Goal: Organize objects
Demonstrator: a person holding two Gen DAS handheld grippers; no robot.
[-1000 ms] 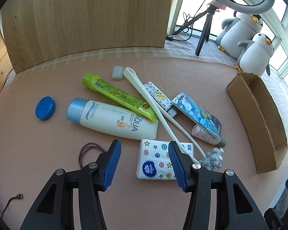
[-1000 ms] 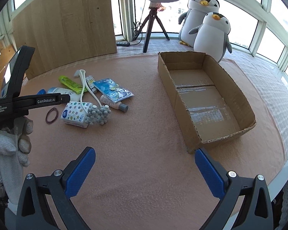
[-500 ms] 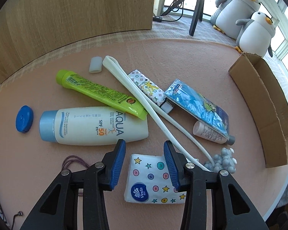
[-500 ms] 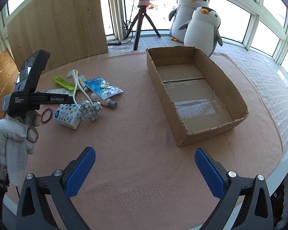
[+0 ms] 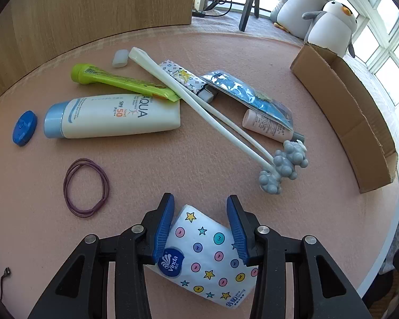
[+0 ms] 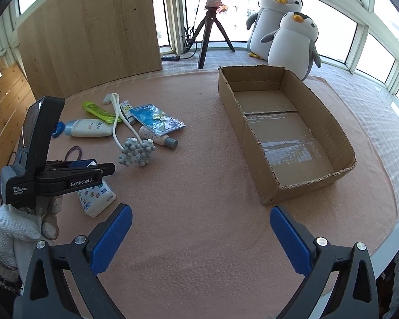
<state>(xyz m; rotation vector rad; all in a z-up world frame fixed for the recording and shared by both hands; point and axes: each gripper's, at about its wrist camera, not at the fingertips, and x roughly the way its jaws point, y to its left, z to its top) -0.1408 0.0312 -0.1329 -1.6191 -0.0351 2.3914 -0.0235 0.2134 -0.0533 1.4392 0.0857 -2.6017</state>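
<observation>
Pink felt covers the round desk (image 6: 199,186), with windows and two plush penguins (image 6: 292,34) behind. Left tongs (image 5: 200,228) grip a tissue pack (image 5: 207,250) with stars and dots, blue pads pressed against both its sides; from the right camera it hangs tilted just above the felt. At 12 o'clock from it lie a sunscreen bottle (image 5: 111,115), a green tube (image 5: 119,81) and a white massager (image 5: 212,111). Right tongs (image 6: 200,235) hover spread wide, holding nothing. An open cardboard box (image 6: 284,130) sits at their 1 o'clock.
</observation>
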